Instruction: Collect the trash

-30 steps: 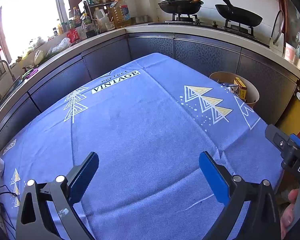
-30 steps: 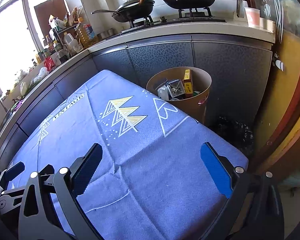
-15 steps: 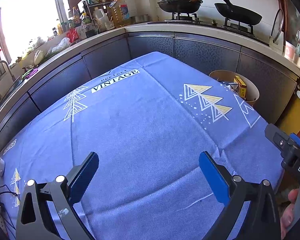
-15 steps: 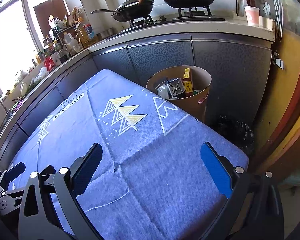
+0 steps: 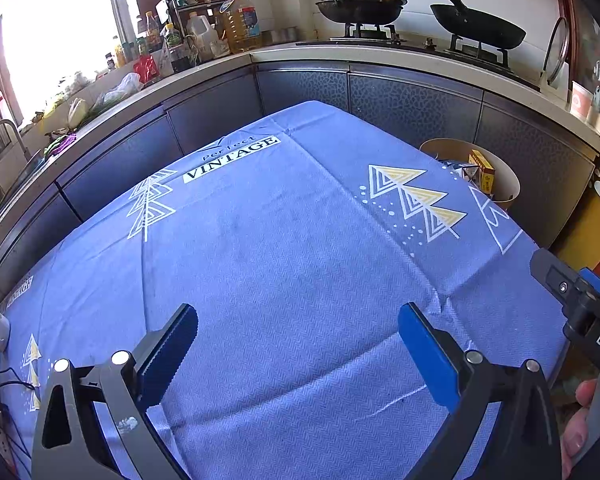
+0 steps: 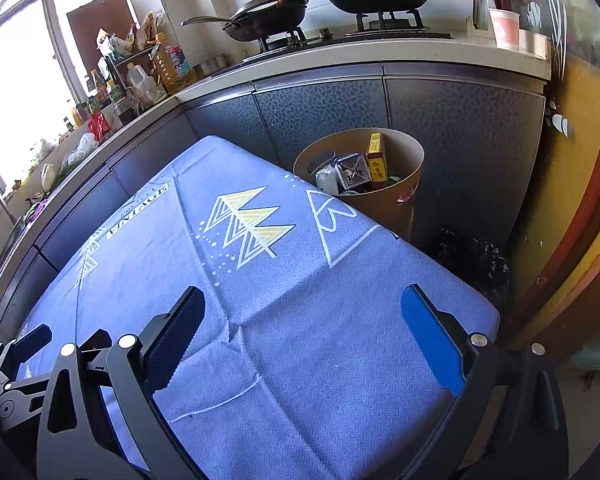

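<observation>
2 empty grippers, left gripper [image 5: 298, 330] and right gripper [image 6: 302, 318], hover wide open over a bare blue tablecloth [image 5: 284, 248]; trash [image 6: 356, 172] already fills the bin [image 6: 408, 184] beside the table, so collection looks finished

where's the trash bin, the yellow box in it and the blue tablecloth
trash bin [image 6: 414, 162]: right wrist view, inner wall.
yellow box [image 6: 376, 162]: right wrist view, front face.
blue tablecloth [image 6: 300, 320]: right wrist view, bare middle.
</observation>
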Action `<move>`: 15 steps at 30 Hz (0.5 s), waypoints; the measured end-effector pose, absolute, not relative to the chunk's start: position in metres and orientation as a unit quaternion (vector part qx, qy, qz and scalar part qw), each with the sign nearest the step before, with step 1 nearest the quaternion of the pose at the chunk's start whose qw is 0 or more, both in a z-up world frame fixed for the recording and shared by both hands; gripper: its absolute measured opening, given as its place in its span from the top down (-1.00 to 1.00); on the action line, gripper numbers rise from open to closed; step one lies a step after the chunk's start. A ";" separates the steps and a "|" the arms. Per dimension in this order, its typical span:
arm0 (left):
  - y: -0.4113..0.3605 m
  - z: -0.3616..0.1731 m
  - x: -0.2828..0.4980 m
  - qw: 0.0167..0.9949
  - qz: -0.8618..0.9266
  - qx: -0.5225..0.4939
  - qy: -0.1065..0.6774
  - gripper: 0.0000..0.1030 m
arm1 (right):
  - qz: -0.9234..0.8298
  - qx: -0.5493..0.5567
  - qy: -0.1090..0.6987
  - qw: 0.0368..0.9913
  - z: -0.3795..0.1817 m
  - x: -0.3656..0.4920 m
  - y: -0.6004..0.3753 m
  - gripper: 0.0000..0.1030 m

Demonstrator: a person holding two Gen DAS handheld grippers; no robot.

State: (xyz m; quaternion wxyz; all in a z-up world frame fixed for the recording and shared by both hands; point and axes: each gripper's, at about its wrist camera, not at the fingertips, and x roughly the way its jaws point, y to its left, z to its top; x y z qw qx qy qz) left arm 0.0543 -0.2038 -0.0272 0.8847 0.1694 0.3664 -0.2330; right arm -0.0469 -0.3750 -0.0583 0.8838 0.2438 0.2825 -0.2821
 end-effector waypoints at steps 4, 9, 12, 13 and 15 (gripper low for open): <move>-0.204 -0.027 0.054 0.885 -0.233 0.169 0.367 -0.94 | -0.281 0.244 0.283 0.884 -0.059 -0.047 -0.376 -0.89; -0.204 -0.028 0.056 0.884 -0.232 0.170 0.367 -0.94 | -0.282 0.244 0.283 0.884 -0.059 -0.047 -0.375 -0.89; -0.204 -0.028 0.056 0.884 -0.233 0.170 0.368 -0.94 | -0.281 0.243 0.283 0.884 -0.060 -0.046 -0.375 -0.89; -0.204 -0.028 0.056 0.884 -0.233 0.170 0.368 -0.94 | -0.280 0.243 0.283 0.884 -0.060 -0.046 -0.374 -0.89; -0.204 -0.029 0.057 0.884 -0.233 0.170 0.368 -0.94 | -0.280 0.243 0.283 0.885 -0.060 -0.046 -0.374 -0.89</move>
